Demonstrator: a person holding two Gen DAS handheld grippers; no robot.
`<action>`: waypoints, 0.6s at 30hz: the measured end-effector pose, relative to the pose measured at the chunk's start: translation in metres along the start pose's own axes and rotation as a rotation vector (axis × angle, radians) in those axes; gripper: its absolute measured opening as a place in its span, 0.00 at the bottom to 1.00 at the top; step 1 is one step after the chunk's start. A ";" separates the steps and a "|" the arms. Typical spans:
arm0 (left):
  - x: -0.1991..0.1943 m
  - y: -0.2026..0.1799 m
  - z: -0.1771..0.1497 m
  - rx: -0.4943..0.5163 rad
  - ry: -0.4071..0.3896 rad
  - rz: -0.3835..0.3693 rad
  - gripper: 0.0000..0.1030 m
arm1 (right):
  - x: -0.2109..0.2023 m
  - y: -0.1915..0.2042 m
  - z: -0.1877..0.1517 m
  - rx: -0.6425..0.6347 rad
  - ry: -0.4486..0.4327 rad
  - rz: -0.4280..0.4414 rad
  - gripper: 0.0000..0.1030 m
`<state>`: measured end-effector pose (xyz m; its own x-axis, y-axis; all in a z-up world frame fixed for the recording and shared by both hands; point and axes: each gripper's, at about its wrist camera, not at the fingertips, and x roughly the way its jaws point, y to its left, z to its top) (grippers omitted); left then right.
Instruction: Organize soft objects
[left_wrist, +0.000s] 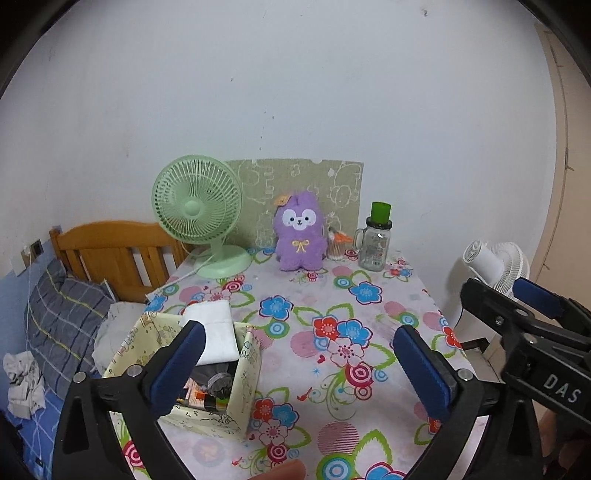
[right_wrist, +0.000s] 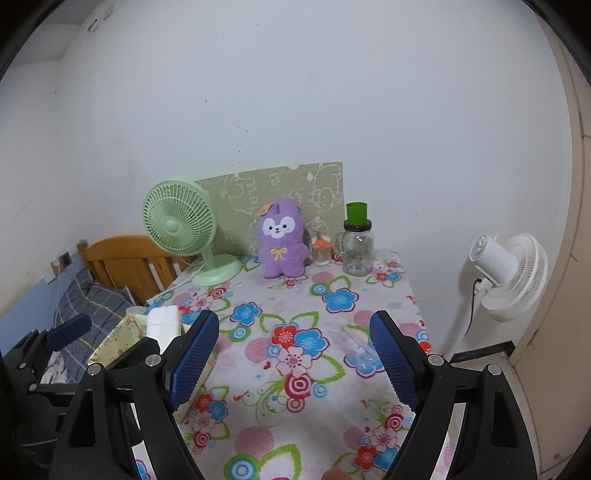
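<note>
A purple plush toy (left_wrist: 300, 232) (right_wrist: 282, 240) sits upright at the back of the flowered table (left_wrist: 332, 387), against a green card. A cream fabric box (left_wrist: 245, 373) (right_wrist: 110, 341) stands at the table's left edge. A folded white cloth (left_wrist: 218, 332) (right_wrist: 164, 325) sticks out of it, above grey and coloured items. My left gripper (left_wrist: 297, 332) is open and empty, its left finger over the box. My right gripper (right_wrist: 294, 319) (left_wrist: 495, 286) is open over the table's middle, holding nothing. One blue pad (right_wrist: 70, 332) of the left gripper shows at the left edge of the right wrist view.
A green desk fan (left_wrist: 197, 210) stands at the back left, a glass jar with a green lid (left_wrist: 375, 240) and a small cup (left_wrist: 338, 245) at the back right. A clear plastic item (right_wrist: 356, 350) lies on the cloth. A bed (left_wrist: 66, 314) lies left, a white fan (right_wrist: 513, 273) right.
</note>
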<state>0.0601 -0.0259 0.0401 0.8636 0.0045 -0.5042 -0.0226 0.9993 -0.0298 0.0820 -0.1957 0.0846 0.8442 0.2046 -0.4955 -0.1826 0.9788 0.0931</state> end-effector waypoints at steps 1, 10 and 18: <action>-0.001 -0.001 -0.001 0.004 -0.007 0.002 1.00 | -0.004 -0.001 -0.001 -0.004 -0.004 -0.003 0.84; -0.011 -0.003 -0.003 0.025 -0.038 -0.003 1.00 | -0.022 -0.003 -0.005 -0.011 -0.032 -0.015 0.89; -0.021 -0.002 -0.003 0.028 -0.069 0.008 1.00 | -0.029 -0.005 -0.004 -0.017 -0.049 -0.034 0.90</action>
<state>0.0408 -0.0285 0.0482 0.8962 0.0142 -0.4434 -0.0164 0.9999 -0.0010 0.0566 -0.2070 0.0950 0.8734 0.1722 -0.4556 -0.1617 0.9849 0.0624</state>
